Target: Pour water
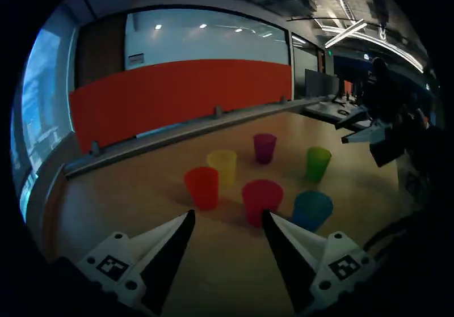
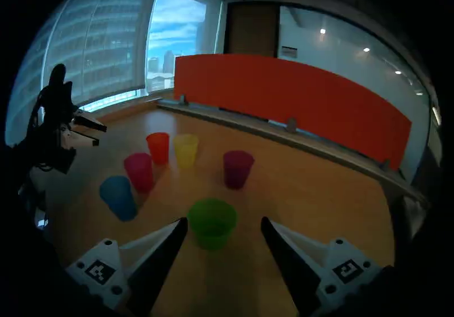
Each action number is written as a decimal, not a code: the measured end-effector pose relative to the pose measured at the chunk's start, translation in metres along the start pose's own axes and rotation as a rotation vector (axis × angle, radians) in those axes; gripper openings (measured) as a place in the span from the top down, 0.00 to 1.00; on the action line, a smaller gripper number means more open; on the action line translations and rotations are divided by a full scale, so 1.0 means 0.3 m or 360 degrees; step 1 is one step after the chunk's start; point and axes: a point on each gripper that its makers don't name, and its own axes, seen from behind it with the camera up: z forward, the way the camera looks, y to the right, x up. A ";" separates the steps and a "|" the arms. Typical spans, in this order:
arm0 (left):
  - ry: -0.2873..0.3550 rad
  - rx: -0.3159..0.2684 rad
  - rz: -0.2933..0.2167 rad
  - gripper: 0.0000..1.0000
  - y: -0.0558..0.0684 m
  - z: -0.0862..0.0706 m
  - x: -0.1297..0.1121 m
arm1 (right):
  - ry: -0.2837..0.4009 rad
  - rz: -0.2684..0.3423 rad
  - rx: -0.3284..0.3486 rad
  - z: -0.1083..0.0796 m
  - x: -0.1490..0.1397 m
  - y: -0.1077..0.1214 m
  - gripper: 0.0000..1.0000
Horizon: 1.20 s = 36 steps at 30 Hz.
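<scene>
Jaws apart: left gripper faces pink cup — right gripper, green cup.

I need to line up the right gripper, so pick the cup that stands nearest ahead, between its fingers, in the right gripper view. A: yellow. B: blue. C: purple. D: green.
D: the green cup stands just ahead of the open right gripper, between its fingertips, while the blue cup, purple cup and yellow cup stand farther off.
</scene>
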 end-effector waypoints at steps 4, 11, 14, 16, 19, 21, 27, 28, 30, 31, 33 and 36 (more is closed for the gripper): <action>0.0083 0.0107 -0.0059 0.14 -0.046 -0.009 0.049 | 0.0053 -0.0001 -0.0083 -0.009 0.032 0.029 0.00; 0.0183 0.0222 -0.0168 0.14 -0.084 -0.023 0.097 | 0.0130 0.0024 -0.0226 -0.031 0.063 0.083 0.00; 0.0233 0.0266 -0.0204 0.14 -0.098 -0.037 0.125 | 0.0158 0.0045 -0.0289 -0.041 0.071 0.107 0.00; 0.0269 0.0304 -0.0232 0.14 -0.111 -0.048 0.141 | 0.0182 0.0070 -0.0333 -0.049 0.082 0.125 0.00; 0.0316 0.0363 -0.0285 0.14 -0.126 -0.063 0.161 | 0.0231 0.0110 -0.0404 -0.064 0.106 0.155 0.00; 0.0342 0.0397 -0.0320 0.14 -0.130 -0.070 0.170 | 0.0275 0.0138 -0.0454 -0.076 0.124 0.177 0.00; 0.0422 0.0500 -0.0330 0.14 -0.135 -0.078 0.179 | 0.0440 0.0254 -0.0597 -0.112 0.162 0.236 0.00; 0.0432 0.0520 -0.0324 0.14 -0.134 -0.080 0.180 | 0.0467 0.0276 -0.0610 -0.117 0.167 0.241 0.00; 0.0454 0.0561 -0.0312 0.14 -0.133 -0.084 0.179 | 0.0524 0.0319 -0.0634 -0.128 0.176 0.250 0.00; 0.0467 0.0578 -0.0307 0.14 -0.132 -0.086 0.178 | 0.0550 0.0336 -0.0641 -0.134 0.180 0.253 0.00; 0.0489 0.0612 -0.0299 0.14 -0.130 -0.089 0.173 | 0.0607 0.0367 -0.0659 -0.147 0.189 0.260 0.00; 0.0503 0.0657 -0.0300 0.14 -0.127 -0.093 0.158 | 0.0688 0.0386 -0.0690 -0.167 0.199 0.268 0.00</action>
